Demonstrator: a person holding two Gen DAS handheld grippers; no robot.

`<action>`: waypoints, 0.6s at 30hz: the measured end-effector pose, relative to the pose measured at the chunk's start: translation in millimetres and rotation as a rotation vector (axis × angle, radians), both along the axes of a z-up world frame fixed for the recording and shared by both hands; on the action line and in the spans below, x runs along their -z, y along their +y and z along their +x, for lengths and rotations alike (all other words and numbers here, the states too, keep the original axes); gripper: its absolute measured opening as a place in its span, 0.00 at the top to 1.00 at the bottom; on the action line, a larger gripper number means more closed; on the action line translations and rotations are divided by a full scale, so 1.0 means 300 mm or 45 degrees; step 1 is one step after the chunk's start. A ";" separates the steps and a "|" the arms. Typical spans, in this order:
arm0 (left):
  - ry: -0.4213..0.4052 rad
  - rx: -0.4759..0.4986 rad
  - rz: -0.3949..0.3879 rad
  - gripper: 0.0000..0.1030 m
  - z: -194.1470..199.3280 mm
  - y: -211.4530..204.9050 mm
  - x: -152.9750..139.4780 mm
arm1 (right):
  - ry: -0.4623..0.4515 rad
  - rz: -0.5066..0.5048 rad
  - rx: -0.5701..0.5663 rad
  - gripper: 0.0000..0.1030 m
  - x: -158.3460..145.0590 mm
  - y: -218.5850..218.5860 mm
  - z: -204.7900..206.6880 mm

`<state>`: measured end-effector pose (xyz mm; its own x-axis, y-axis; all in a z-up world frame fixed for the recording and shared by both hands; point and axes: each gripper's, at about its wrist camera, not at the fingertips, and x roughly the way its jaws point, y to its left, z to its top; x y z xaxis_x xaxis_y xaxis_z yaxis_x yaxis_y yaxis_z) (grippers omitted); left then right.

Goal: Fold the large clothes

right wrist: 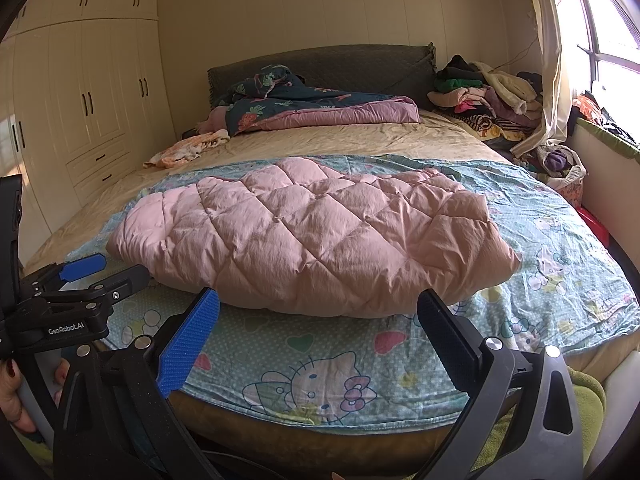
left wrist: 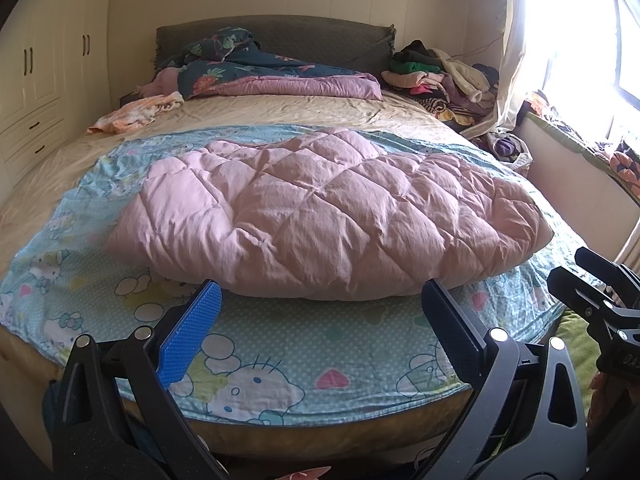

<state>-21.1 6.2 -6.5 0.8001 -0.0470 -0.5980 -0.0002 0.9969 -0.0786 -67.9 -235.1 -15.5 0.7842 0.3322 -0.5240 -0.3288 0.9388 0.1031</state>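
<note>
A pink quilted padded garment (left wrist: 320, 208) lies folded into a long puffy bundle on a light blue cartoon-print sheet (left wrist: 280, 344) at the foot of the bed; it also shows in the right wrist view (right wrist: 316, 236). My left gripper (left wrist: 320, 292) is open and empty, held just in front of the bundle's near edge. My right gripper (right wrist: 318, 300) is open and empty too, also just short of the near edge. Each gripper shows in the other's view: the right one at the right edge (left wrist: 596, 284), the left one at the left edge (right wrist: 92, 272).
A beige bed sheet (left wrist: 280, 112) covers the rest of the bed. A dark floral and purple duvet (left wrist: 260, 72) lies by the headboard. A heap of clothes (left wrist: 440, 76) is at the far right corner, an orange cloth (left wrist: 136, 114) at the left. Wardrobes stand left, a window right.
</note>
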 end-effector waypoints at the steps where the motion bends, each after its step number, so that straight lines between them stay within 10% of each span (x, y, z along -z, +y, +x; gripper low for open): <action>1: 0.001 -0.001 0.001 0.09 0.001 0.002 -0.001 | 0.001 -0.001 0.000 0.04 0.000 -0.001 0.000; 18: 0.034 -0.070 0.048 0.09 -0.007 0.036 0.026 | 0.014 0.053 0.039 0.04 -0.023 -0.069 -0.017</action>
